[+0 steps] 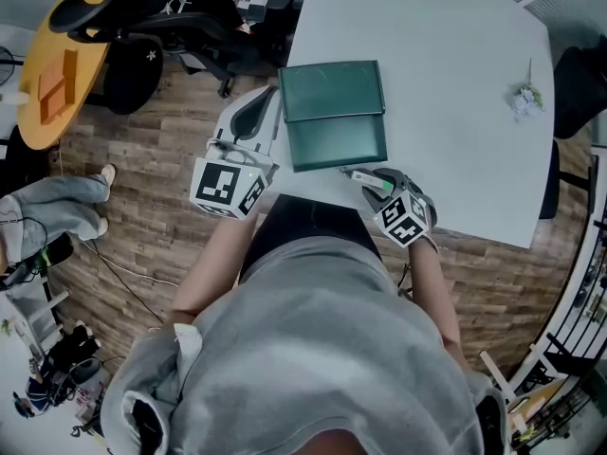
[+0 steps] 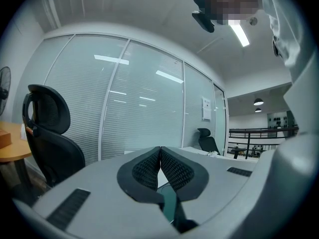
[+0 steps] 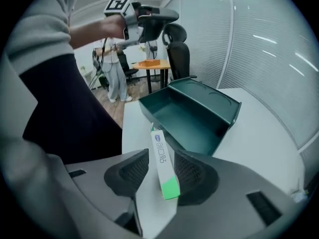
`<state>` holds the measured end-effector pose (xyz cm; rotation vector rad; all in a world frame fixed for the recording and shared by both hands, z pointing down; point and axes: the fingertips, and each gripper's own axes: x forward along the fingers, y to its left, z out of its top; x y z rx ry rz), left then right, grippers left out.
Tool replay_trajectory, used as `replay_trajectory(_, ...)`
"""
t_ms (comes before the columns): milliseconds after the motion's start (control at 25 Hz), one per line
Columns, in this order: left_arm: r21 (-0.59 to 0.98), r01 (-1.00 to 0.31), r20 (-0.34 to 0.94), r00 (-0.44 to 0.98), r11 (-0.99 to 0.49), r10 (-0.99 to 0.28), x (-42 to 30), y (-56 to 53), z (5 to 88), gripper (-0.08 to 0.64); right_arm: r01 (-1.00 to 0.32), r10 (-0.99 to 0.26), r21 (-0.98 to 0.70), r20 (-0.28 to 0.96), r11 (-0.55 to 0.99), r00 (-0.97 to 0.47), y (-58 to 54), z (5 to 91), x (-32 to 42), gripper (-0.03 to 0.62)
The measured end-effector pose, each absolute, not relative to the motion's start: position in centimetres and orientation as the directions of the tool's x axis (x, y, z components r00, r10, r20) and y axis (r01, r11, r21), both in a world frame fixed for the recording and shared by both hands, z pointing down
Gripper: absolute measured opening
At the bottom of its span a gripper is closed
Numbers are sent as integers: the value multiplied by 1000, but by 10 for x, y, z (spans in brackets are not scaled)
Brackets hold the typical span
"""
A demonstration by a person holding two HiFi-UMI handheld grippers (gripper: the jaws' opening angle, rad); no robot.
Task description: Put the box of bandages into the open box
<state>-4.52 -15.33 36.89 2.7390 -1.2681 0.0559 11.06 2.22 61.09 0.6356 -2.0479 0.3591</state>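
Observation:
The dark green open box [image 1: 332, 112] lies on the white table [image 1: 455, 140] near its front edge, its lid swung back. In the right gripper view the open box [image 3: 219, 133] stands just beyond the jaws, with its hollow facing me. The white and green box of bandages [image 3: 162, 158] stands tilted between the jaws of my right gripper [image 3: 162, 156]. It leans on the right pad and a gap shows at the left pad, so the jaws are open. In the head view this gripper [image 1: 375, 186] hangs at the green box's front right corner. My left gripper [image 2: 160, 151] is shut on nothing, left of the green box.
A small pale sprig [image 1: 524, 98] lies far right on the table. Black office chairs [image 1: 171, 27] and a round orange table [image 1: 57, 64] stand on the wooden floor to the left. A person in jeans [image 1: 57, 207] stands beyond them.

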Motion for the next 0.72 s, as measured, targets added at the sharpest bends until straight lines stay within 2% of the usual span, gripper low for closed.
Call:
replay_trajectory(120,92,-766,90,643,-637,-760,-49,-152,370,20,-531,-297,52,873,846,-388,24,619,111,164)
replay_trajectory(200,91,-769,91,639,-632,-764,-52,-151,371,20,-513,-281,47,877,857,-390,28,619,109,125)
replay_trajectory(480,91,-779,90,627,-620,-774,-57,-149,372,20,-482,-171,-150,811,863,-559,24,567,93,115)
replay_trajectory(720,83,-796,86,605,-599,-792,-64,-144,367,20,-532,-284,-122,734,838,-617,-28,525,91,114)
